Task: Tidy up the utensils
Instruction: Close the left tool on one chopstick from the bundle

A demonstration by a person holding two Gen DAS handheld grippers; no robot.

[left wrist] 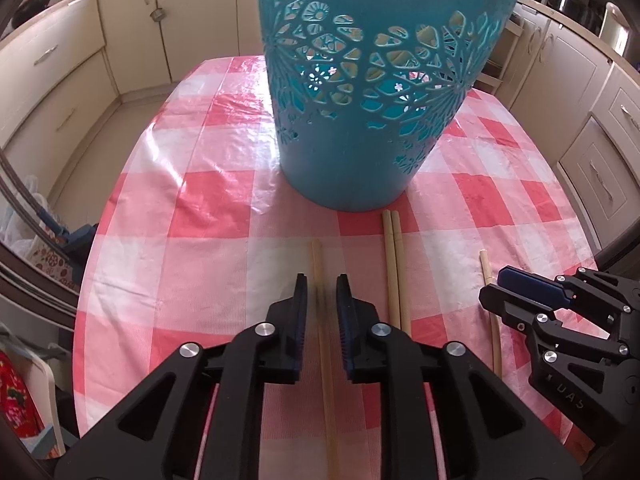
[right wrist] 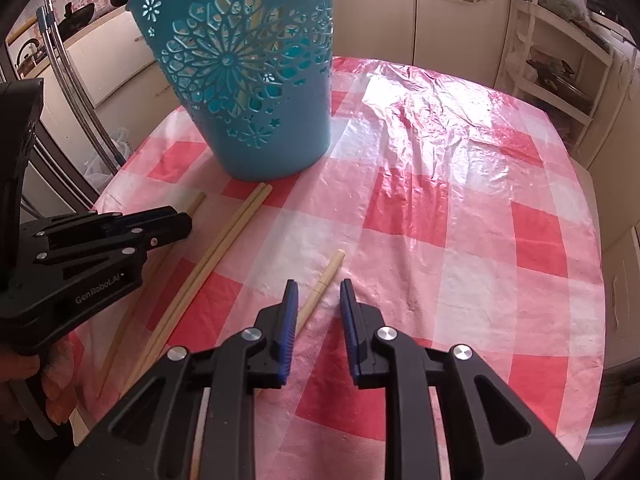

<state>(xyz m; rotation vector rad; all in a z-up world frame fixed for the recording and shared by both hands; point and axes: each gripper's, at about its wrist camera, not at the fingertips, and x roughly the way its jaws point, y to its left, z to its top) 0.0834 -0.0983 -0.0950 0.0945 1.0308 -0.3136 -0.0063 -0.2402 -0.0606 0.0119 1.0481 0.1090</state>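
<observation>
Left wrist view: the left gripper (left wrist: 322,280) has its jaws parted, one on either side of a single chopstick (left wrist: 318,264) that lies flat on the tabletop (left wrist: 192,264) and runs straight back under the camera; whether the pads touch it cannot be told, but it is not clamped. Just to the right lies a pair of chopsticks (left wrist: 394,264), side by side and touching each other, their far ends close to the foot of the blue basket (left wrist: 360,120). Further right a fourth chopstick (left wrist: 489,280) lies alone, and the right gripper (left wrist: 494,284) reaches over it from the right edge, its fingers stacked one above the other from this angle.

In the right wrist view, the right gripper (right wrist: 316,288) also has its jaws released, spread around the near part of that lone chopstick (right wrist: 326,276), which points diagonally up and to the right. The pair (right wrist: 224,240) lies to its left, angled toward the basket (right wrist: 260,100), and the left gripper (right wrist: 176,220) comes in from the left over the remaining chopstick (right wrist: 196,202).

The basket stands upright on the red-and-white checked plastic cloth, its walls pierced with flower cutouts. Cream cupboards (left wrist: 132,20) surround the tabletop.
</observation>
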